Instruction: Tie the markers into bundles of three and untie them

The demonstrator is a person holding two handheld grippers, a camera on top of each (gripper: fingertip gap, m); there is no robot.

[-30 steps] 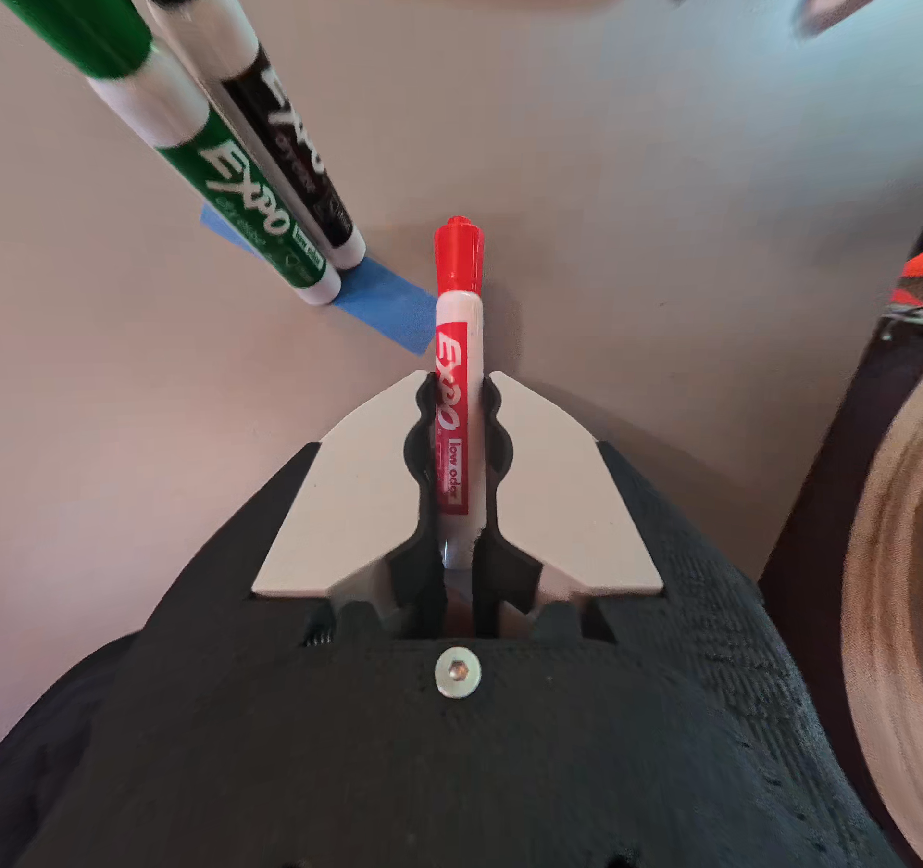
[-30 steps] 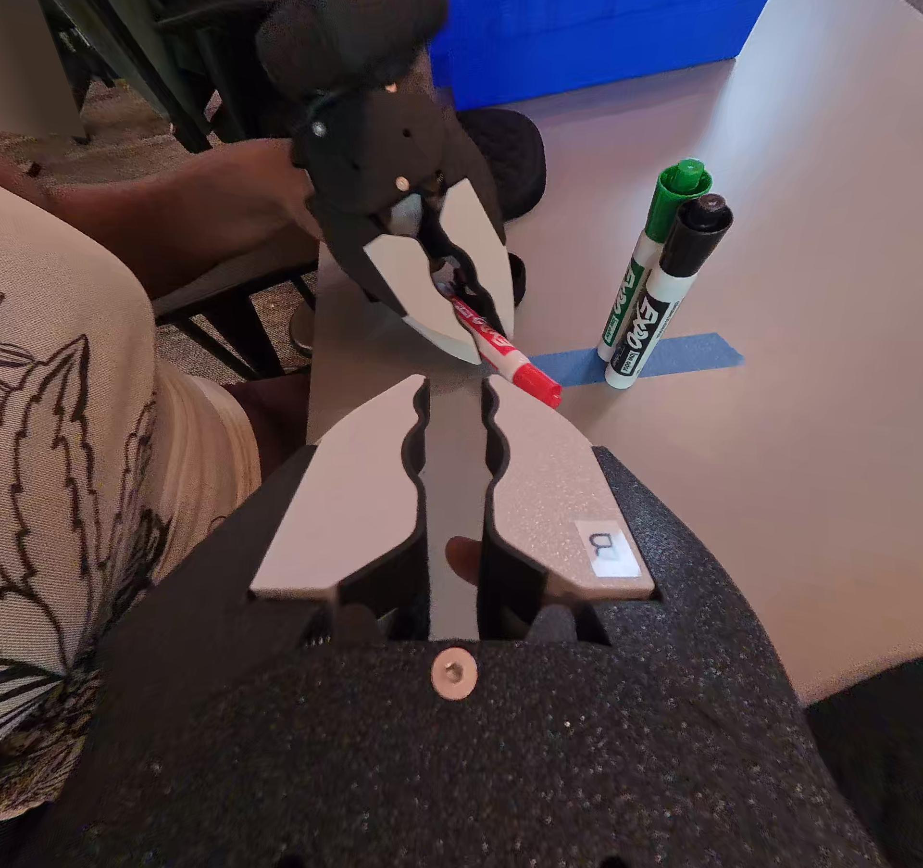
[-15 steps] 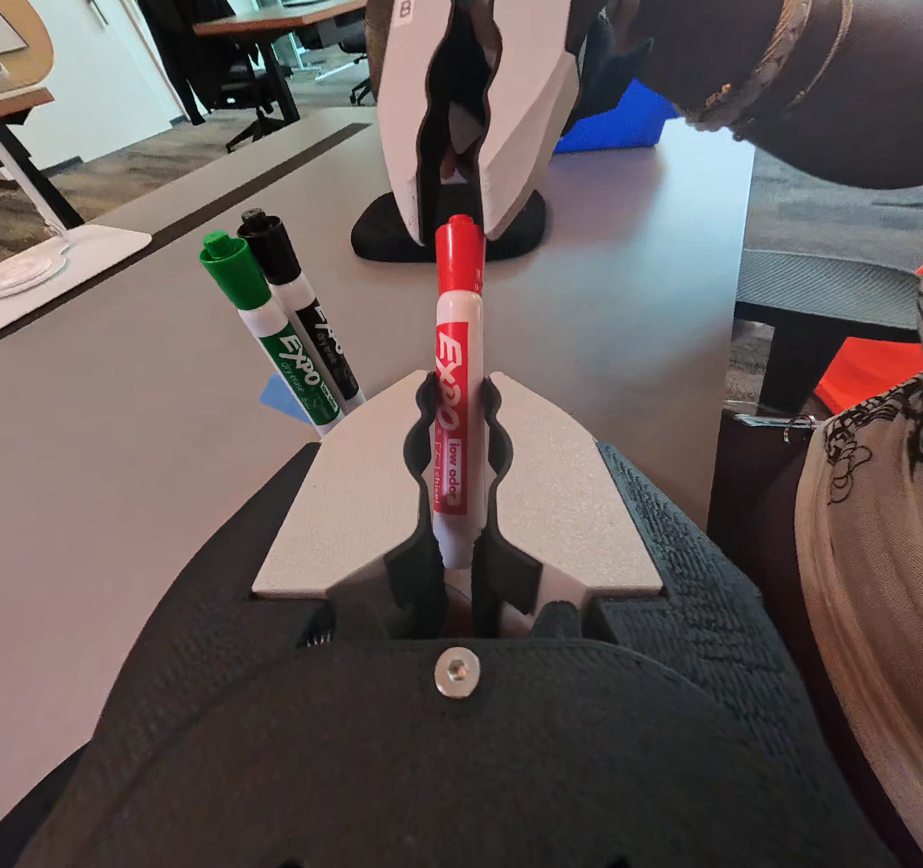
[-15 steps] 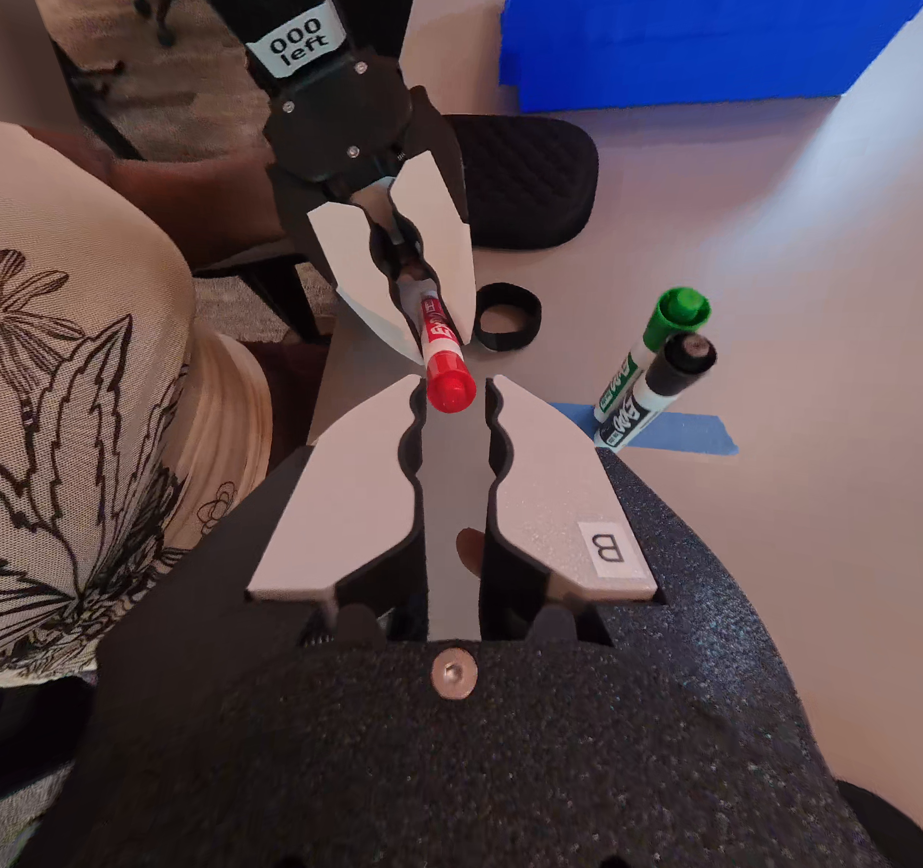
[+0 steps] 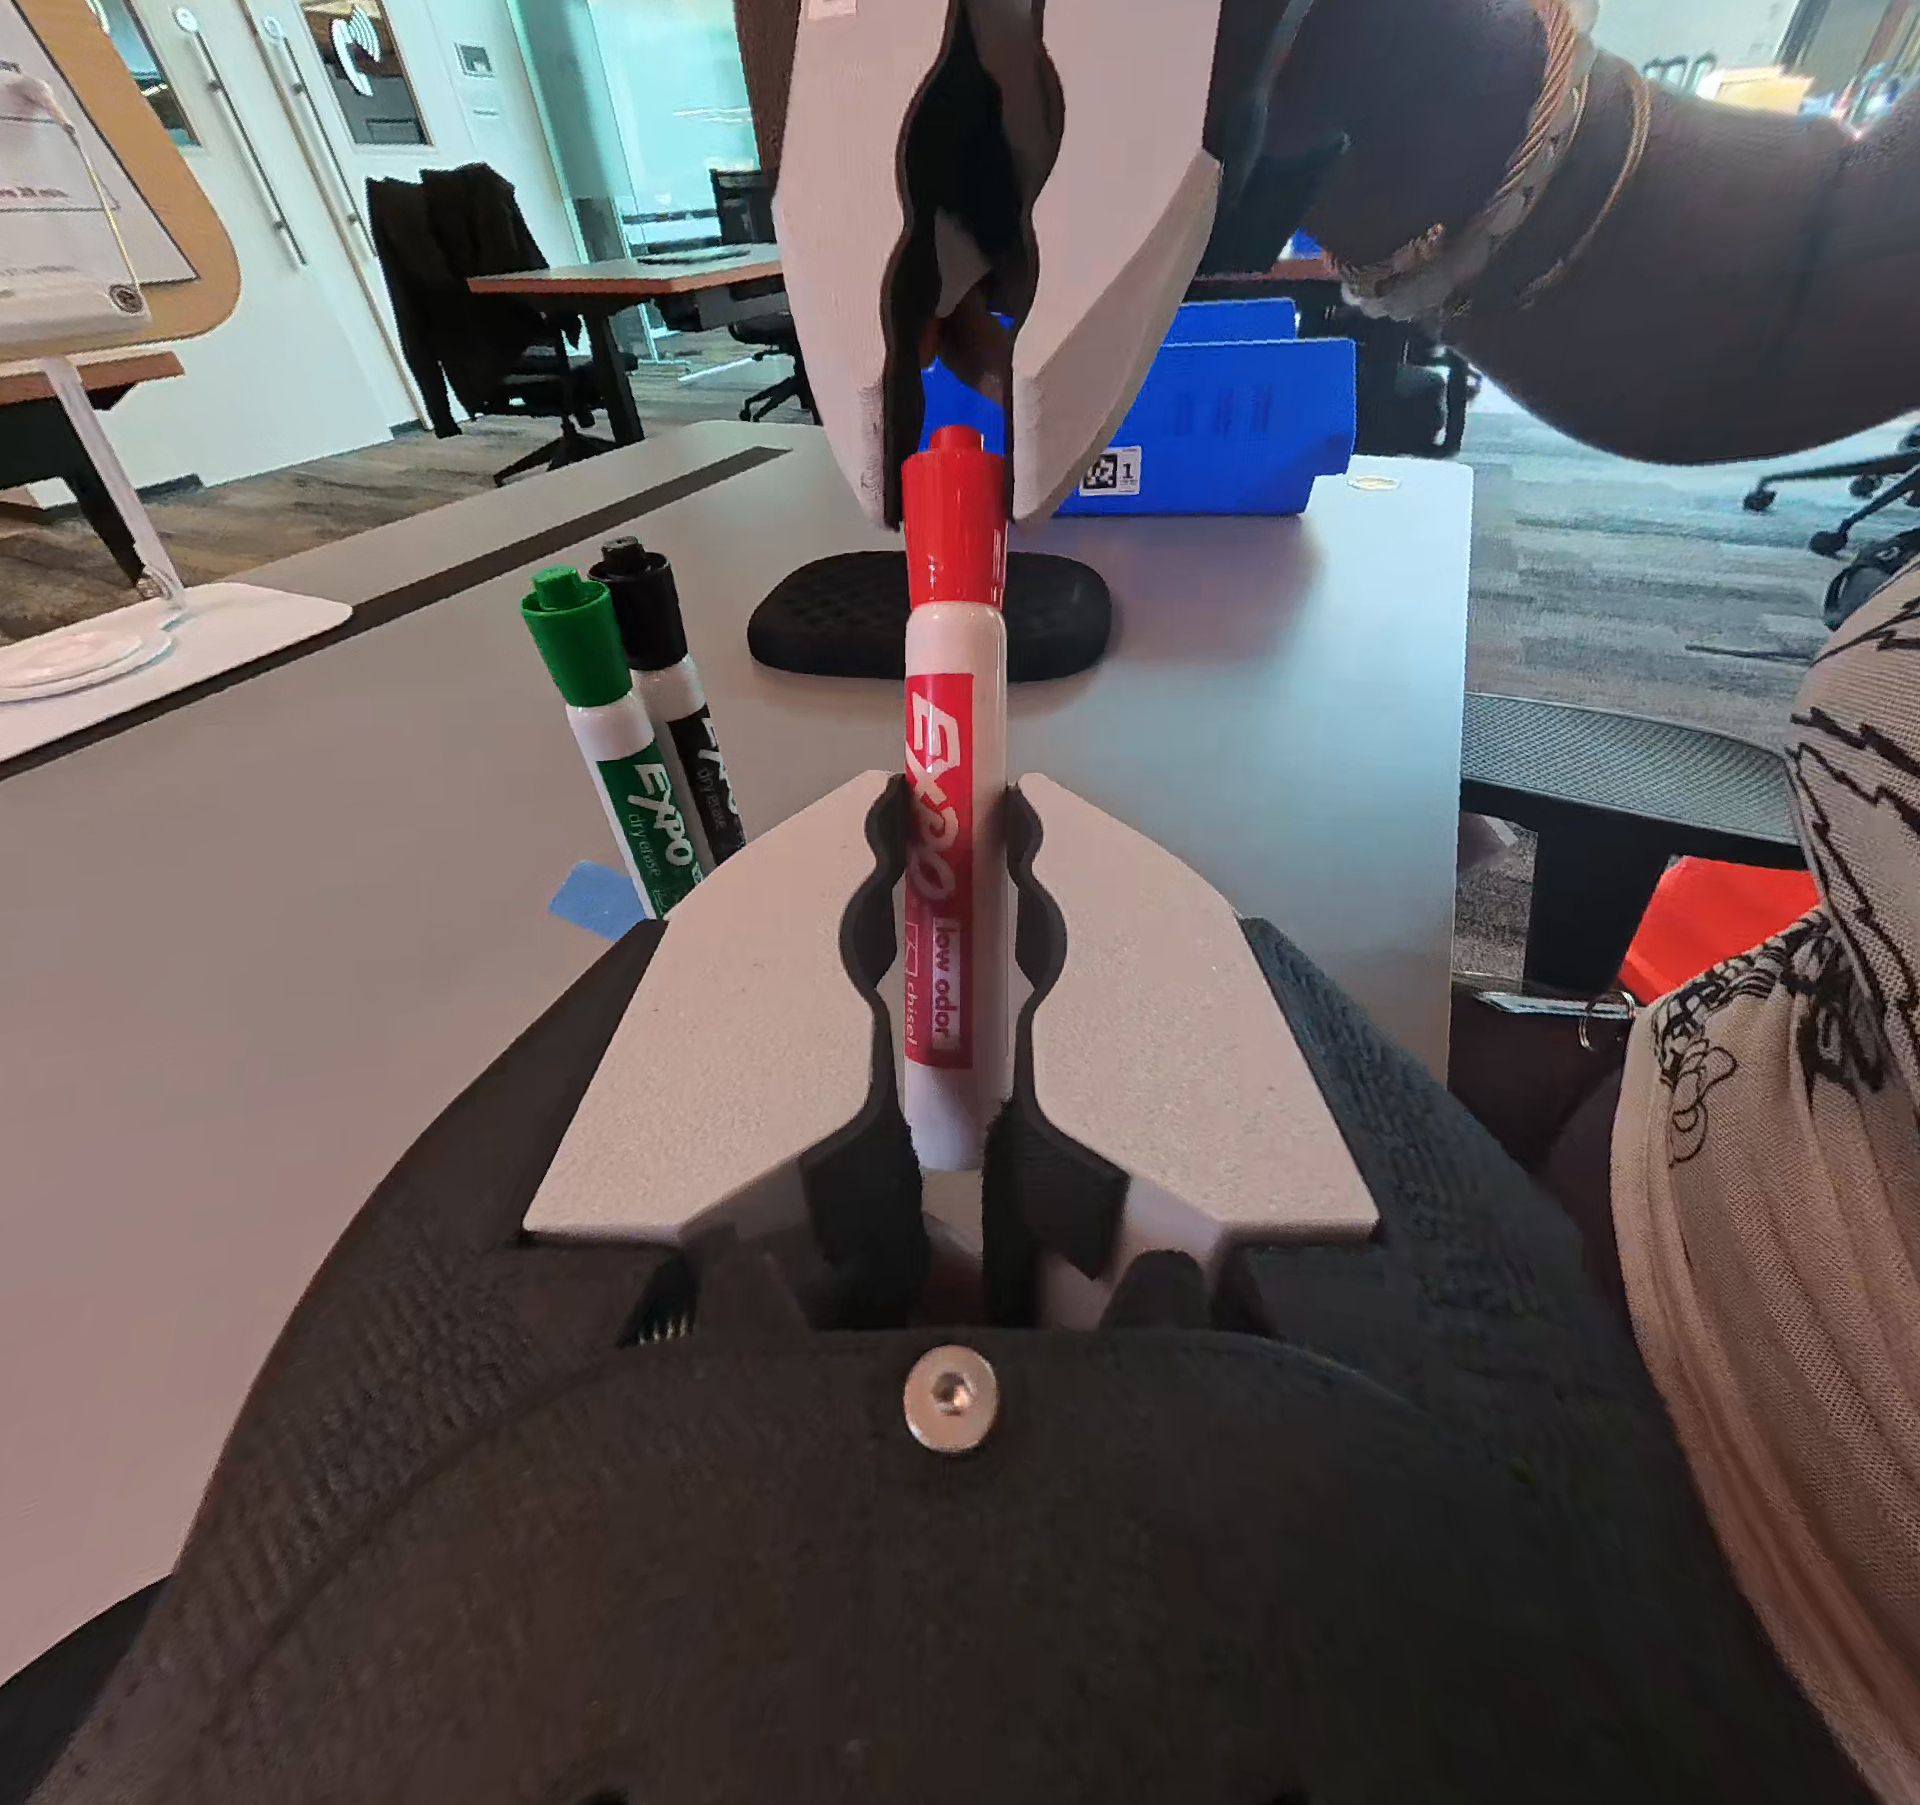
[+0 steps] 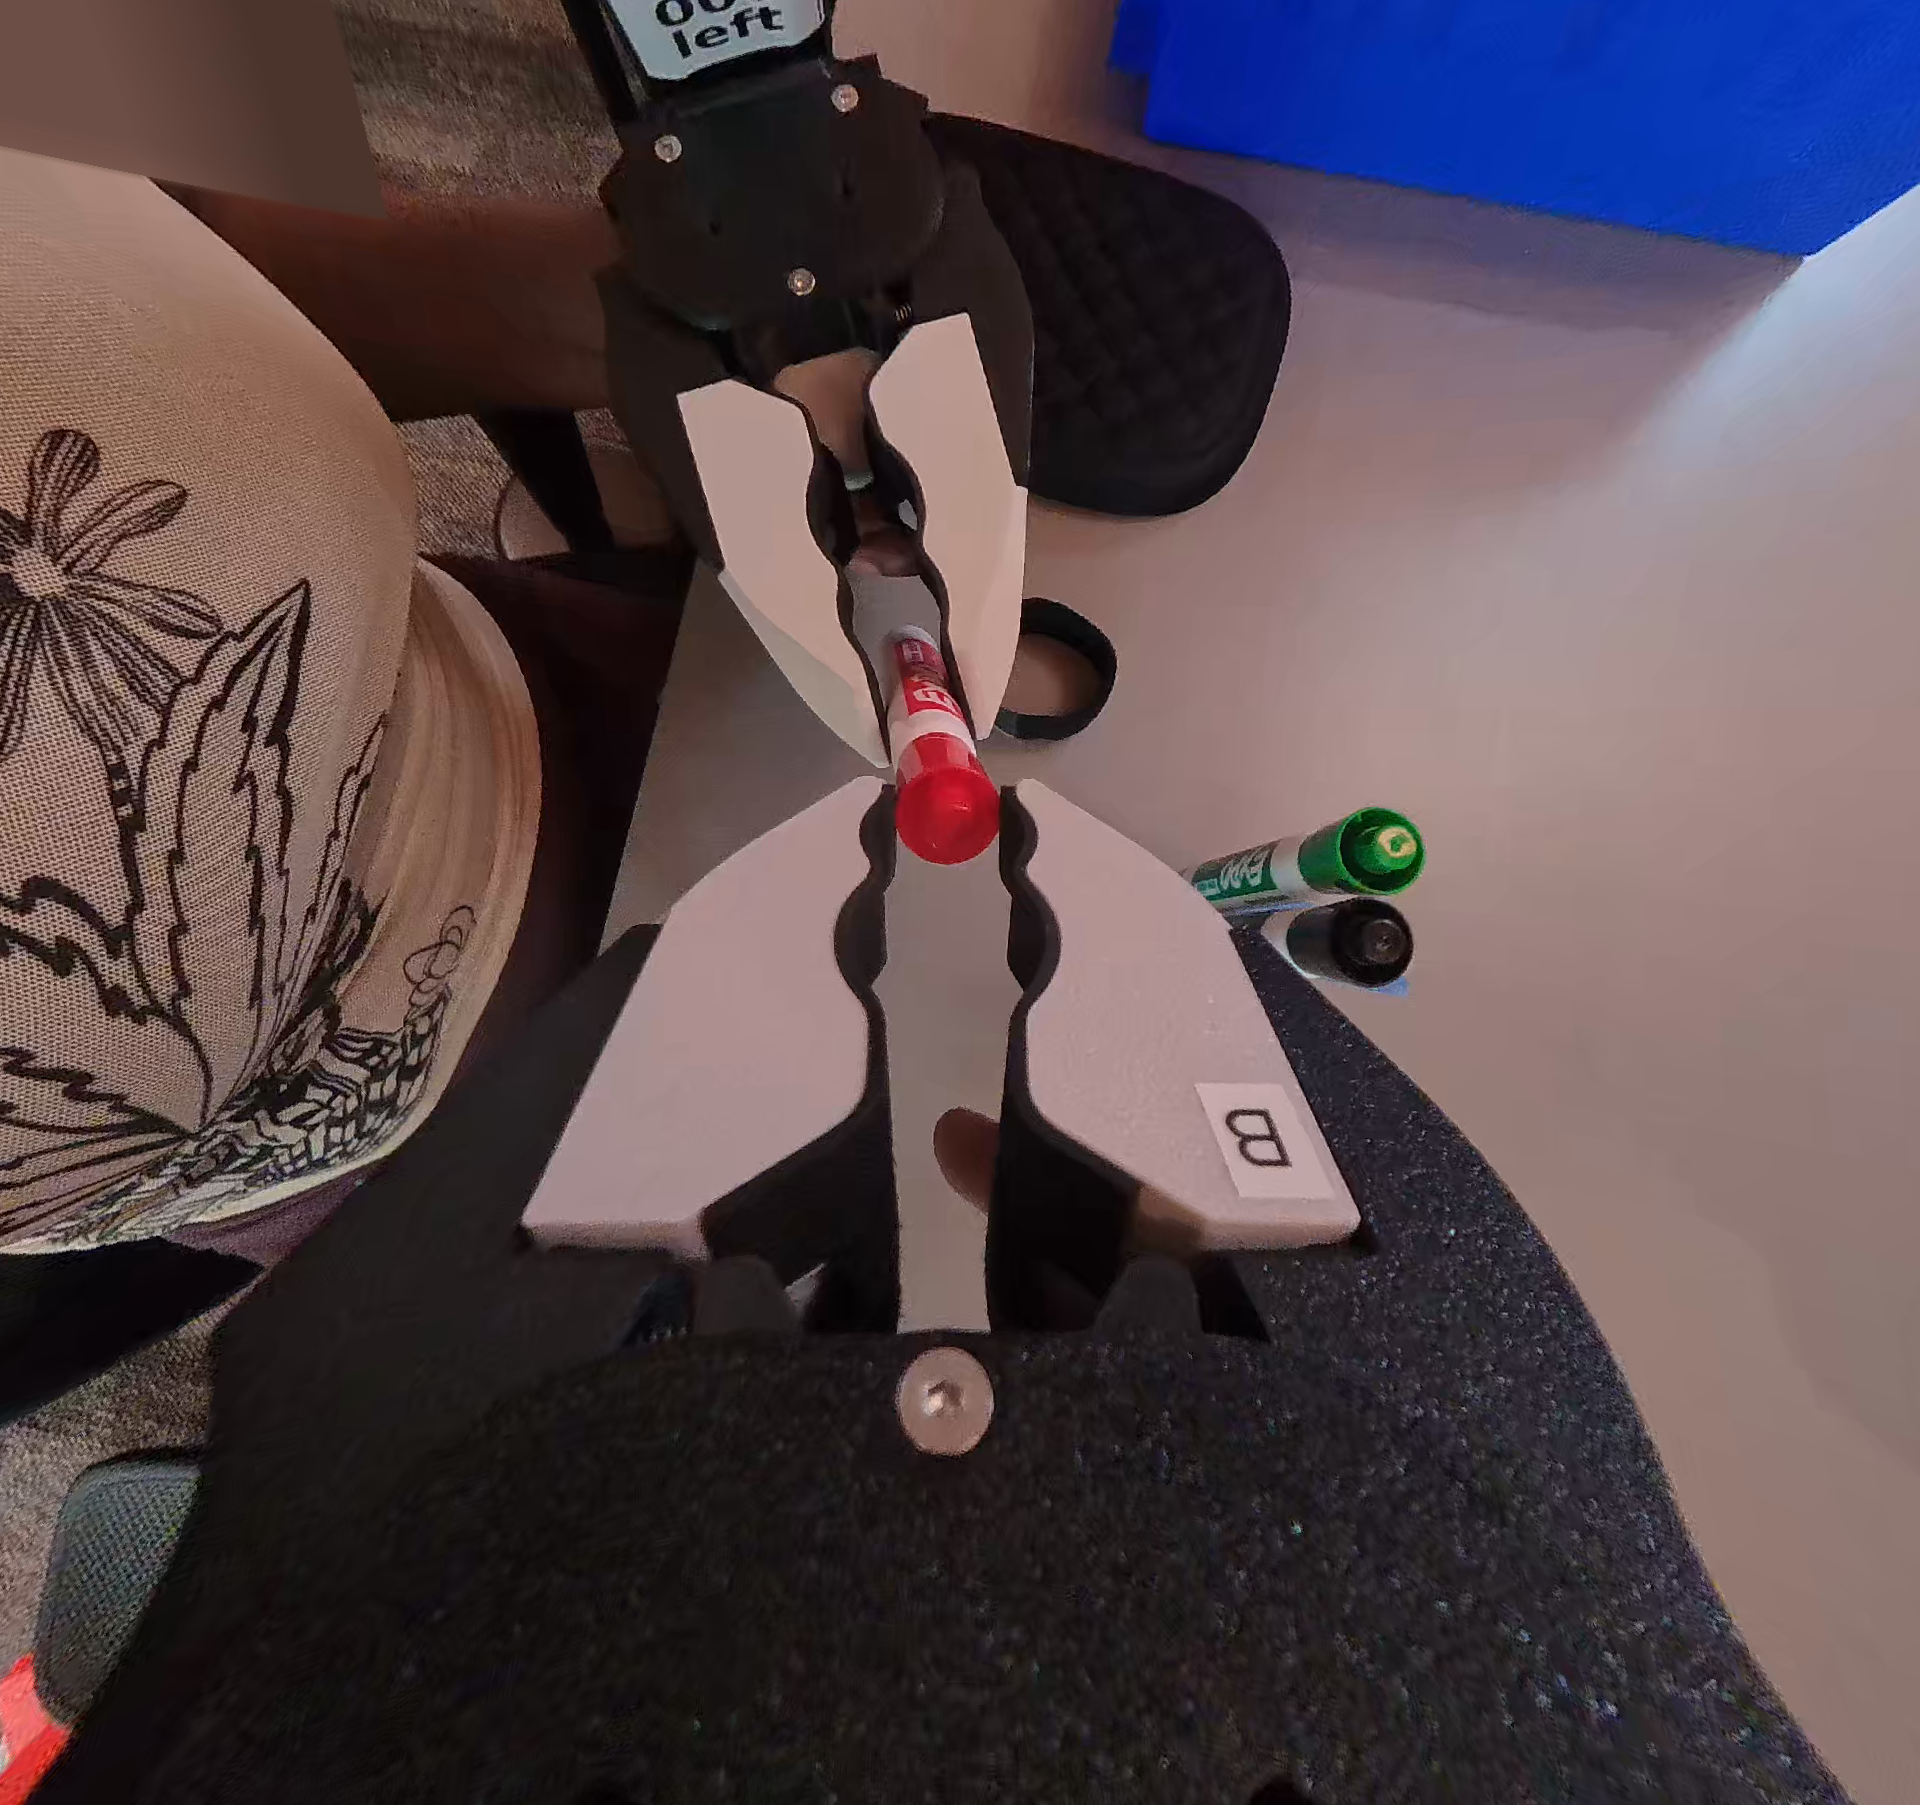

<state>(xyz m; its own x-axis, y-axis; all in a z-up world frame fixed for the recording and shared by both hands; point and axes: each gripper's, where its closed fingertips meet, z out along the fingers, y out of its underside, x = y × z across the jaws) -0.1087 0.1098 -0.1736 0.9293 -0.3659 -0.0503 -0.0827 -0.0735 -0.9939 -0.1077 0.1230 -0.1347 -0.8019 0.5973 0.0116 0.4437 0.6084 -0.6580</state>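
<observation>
A: How were the fingers set, nearest first?

B: At the centre of the left wrist view, the left gripper (image 5: 954, 799) was seen closed on the red marker (image 5: 954, 820), its dark pads (image 5: 878, 882) pressed against the barrel on both sides, the capped end pointed away from the camera. In the right wrist view, the right gripper (image 6: 943, 810) was seen with its fingertips drawn in around the red cap. The pads appeared to be touching it at the very tips, though firm pressure could not be confirmed. Little of the cap was taken in.

A: And the other markers?

B: The green marker (image 5: 613, 747) and the black marker (image 5: 675, 706) were seen side by side on the table (image 5: 260, 976), left of centre in the left wrist view, their near ends by a strip of blue tape (image 5: 587, 898). A black band (image 6: 1060, 675) was noted on the table just right of the left gripper's fingers in the right wrist view. Farther off, a black pad (image 5: 1049, 602) and a blue bin (image 5: 1247, 425) were visible.

A: What could go wrong?

B: It was judged that the cap might be pulled off rather than the whole marker passed across, since only the cap was pinched. With so shallow a hold, the marker could slip and drop if the left fingers were released early. It might then roll into the resting pair.
</observation>
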